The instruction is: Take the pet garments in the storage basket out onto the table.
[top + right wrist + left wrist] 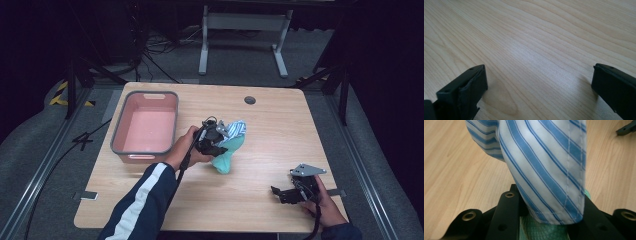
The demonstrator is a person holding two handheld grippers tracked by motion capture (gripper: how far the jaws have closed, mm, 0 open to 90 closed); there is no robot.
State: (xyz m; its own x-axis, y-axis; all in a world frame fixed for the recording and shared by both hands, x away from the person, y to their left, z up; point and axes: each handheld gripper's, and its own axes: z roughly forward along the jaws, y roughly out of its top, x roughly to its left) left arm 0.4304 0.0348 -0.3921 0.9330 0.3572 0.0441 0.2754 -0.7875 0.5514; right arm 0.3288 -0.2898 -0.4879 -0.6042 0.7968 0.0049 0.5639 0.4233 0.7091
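Jaws of the left gripper (216, 142) clamp striped cloth (544, 167) and green cloth (226, 154); right gripper (283, 194) gapes wide over bare table (260, 185)

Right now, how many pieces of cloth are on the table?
2. The blue-striped cloth and the green cloth lie bunched together mid-table, right of the pink bin, both pinched in the left tongs. More could be hidden underneath.

Pink bin (145, 125) blocks left; bare table (280, 125) right.
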